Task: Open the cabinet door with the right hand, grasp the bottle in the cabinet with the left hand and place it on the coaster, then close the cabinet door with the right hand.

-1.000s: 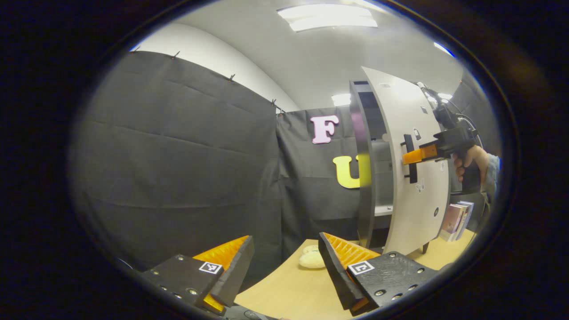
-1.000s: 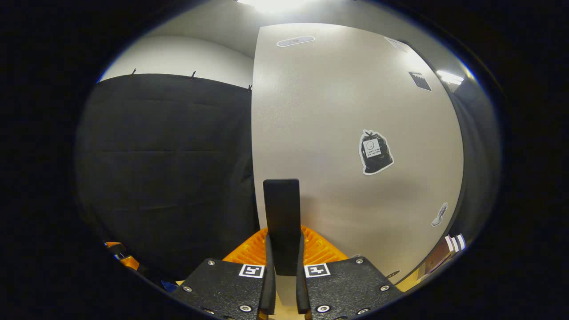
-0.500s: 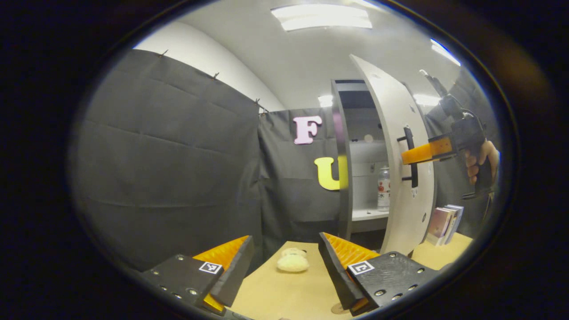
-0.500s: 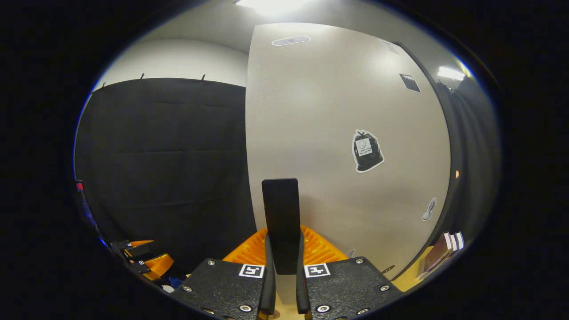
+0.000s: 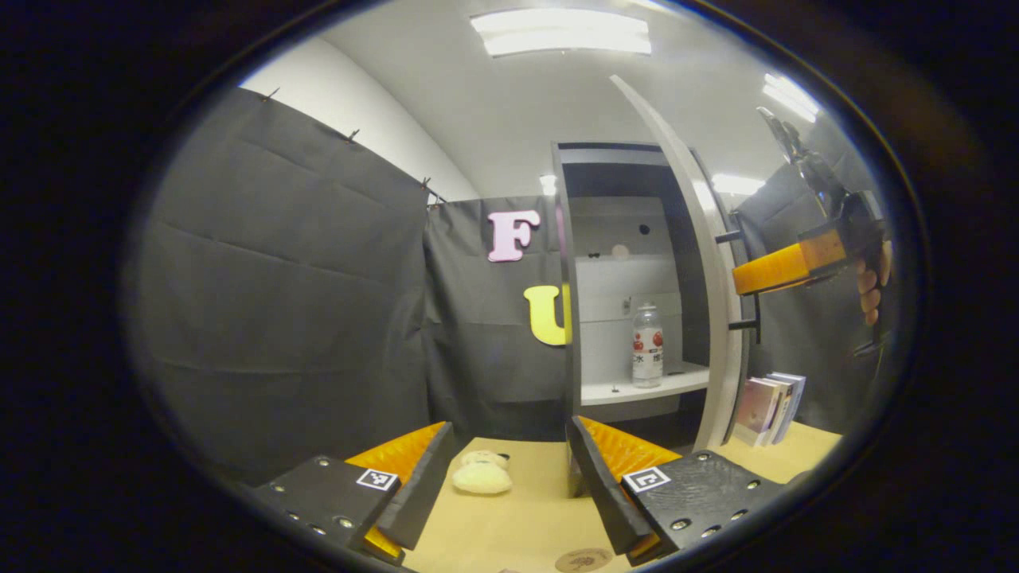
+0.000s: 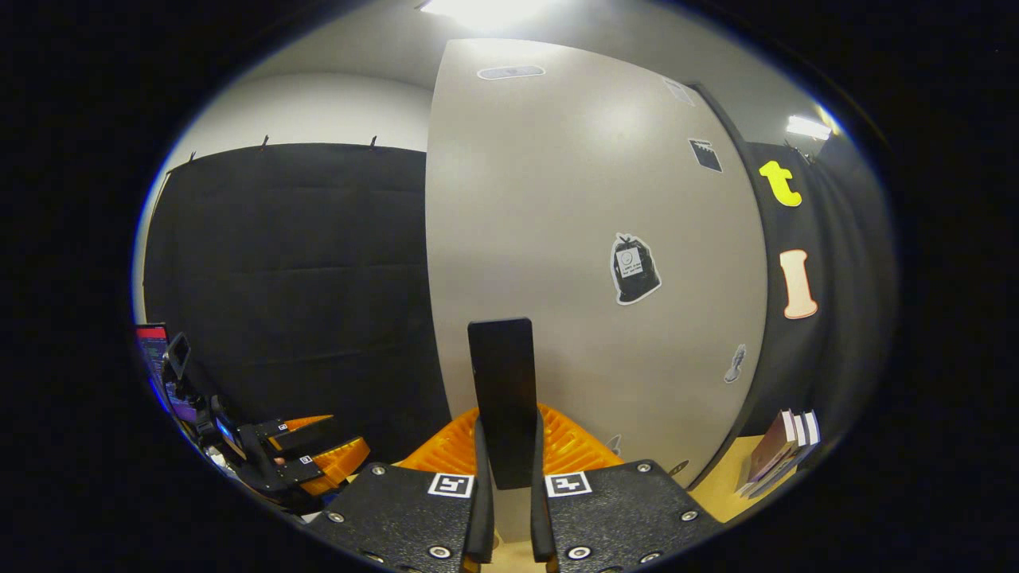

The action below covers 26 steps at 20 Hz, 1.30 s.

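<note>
The cabinet (image 5: 567, 318) stands open, its pale door (image 5: 708, 263) swung out almost edge-on in the left gripper view. A clear bottle (image 5: 647, 346) with a red-and-white label stands upright on the white shelf inside. My left gripper (image 5: 509, 477) is open, low over the table and well short of the cabinet. A round coaster (image 5: 583, 559) lies on the table just under its right finger. My right gripper (image 6: 507, 446) is shut on the door's black handle (image 6: 501, 374), the door (image 6: 589, 239) wide before it. From the left gripper view, that right gripper (image 5: 784, 269) sits at the handle, held by a hand (image 5: 869, 286).
A cream plush toy (image 5: 482, 476) lies on the wooden table (image 5: 525, 517) in front of the cabinet. Several books (image 5: 768, 407) lean upright to the right of the door, also books (image 6: 784, 450) in the right gripper view. The left gripper (image 6: 310, 458) shows low at left there.
The right gripper has pulled the door further open by its handle, uncovering the shelf and the bottle. The left gripper stays open, now facing the cabinet more.
</note>
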Each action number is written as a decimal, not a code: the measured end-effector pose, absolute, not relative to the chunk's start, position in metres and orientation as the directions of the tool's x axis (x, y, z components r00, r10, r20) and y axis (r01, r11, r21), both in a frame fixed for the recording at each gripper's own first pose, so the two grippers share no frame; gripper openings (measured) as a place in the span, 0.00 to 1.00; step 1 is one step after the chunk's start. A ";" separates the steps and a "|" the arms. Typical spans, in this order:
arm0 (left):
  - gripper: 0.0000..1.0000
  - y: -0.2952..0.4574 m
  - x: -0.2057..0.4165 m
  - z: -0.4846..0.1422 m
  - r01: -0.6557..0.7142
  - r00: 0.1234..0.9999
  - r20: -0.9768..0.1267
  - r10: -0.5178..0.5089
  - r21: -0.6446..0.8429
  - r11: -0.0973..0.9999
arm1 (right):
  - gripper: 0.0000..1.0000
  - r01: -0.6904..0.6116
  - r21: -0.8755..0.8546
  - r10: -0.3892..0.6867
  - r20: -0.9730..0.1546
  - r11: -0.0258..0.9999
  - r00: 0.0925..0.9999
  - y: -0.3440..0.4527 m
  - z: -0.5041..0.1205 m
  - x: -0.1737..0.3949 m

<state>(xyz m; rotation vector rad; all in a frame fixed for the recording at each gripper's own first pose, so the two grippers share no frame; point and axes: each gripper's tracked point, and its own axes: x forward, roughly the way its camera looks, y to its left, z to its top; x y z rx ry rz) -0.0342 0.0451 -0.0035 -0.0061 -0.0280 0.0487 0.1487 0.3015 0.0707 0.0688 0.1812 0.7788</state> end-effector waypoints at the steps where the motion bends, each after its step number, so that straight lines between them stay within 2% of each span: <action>1: 0.87 0.041 -0.032 -0.004 -0.039 0.999 0.028 0.039 -0.009 0.999 | 0.18 -0.687 0.129 0.699 -0.136 0.715 0.702 0.299 0.071 0.148; 11: 0.85 -0.016 -0.020 -0.010 0.055 0.998 0.020 -0.054 -0.032 0.998 | 0.19 -0.633 0.145 0.649 -0.126 0.760 0.750 0.275 0.073 0.144; 12: 0.88 -0.021 -0.018 -0.010 0.064 0.998 0.021 -0.063 -0.033 0.997 | 0.18 -0.628 0.143 0.643 -0.126 0.765 0.755 0.273 0.072 0.144; 19: 0.85 -0.062 -0.011 -0.009 0.113 0.993 0.026 -0.113 -0.028 0.993 | 0.18 -0.580 0.118 0.591 -0.113 0.806 0.799 0.255 0.074 0.143; 20: 0.88 -0.068 -0.010 -0.008 0.119 0.993 0.026 -0.118 -0.027 0.993 | 0.18 -0.571 0.118 0.583 -0.110 0.812 0.805 0.252 0.074 0.142; 23: 0.88 -0.087 -0.008 -0.006 0.135 0.991 0.027 -0.134 -0.019 0.991 | 0.17 -0.544 0.133 0.557 -0.101 0.829 0.824 0.243 0.075 0.143; 26: 0.86 -0.108 -0.006 -0.001 0.148 0.989 0.029 -0.148 -0.003 0.989 | 0.17 -0.517 0.135 0.530 -0.090 0.845 0.843 0.229 0.077 0.142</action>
